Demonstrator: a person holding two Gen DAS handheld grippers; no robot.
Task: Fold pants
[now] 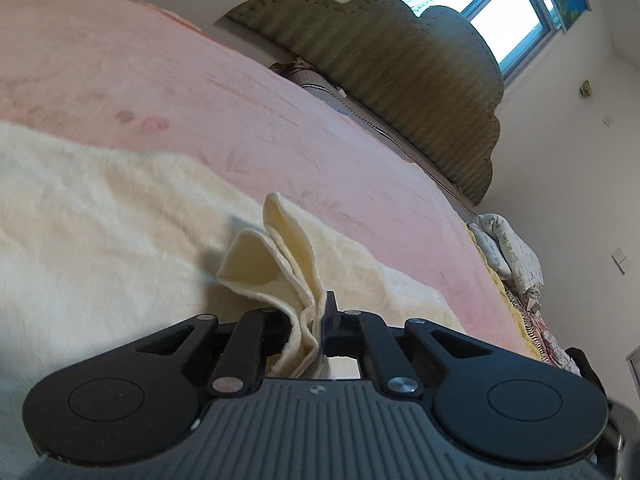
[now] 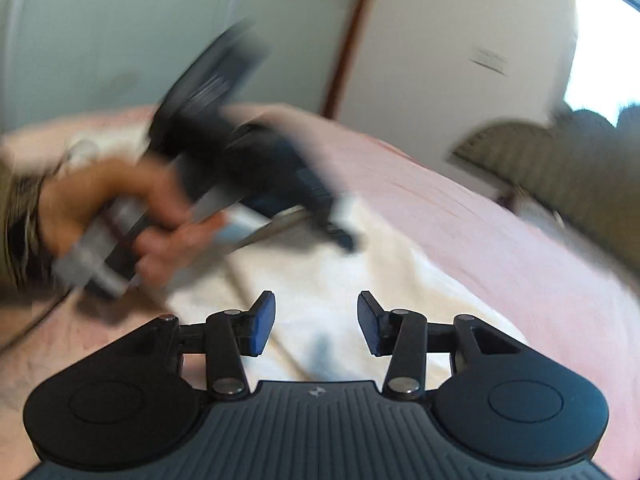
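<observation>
Cream-coloured pants [image 1: 100, 216] lie spread on a pink bed cover [image 1: 160, 80]. My left gripper [image 1: 316, 320] is shut on a bunched fold of the pants' edge, which sticks up between the jaws. In the right wrist view my right gripper [image 2: 316, 320] is open and empty, just above the pants [image 2: 320, 280]. The left gripper [image 2: 256, 176], held in a hand, shows blurred ahead and to the left of the right one, over the pants.
A green padded headboard [image 1: 400, 80] stands at the far end of the bed, with a window [image 1: 500, 12] behind it. Folded bedding [image 1: 508, 256] lies at the bed's right edge. White walls and a door frame [image 2: 348, 40] lie beyond.
</observation>
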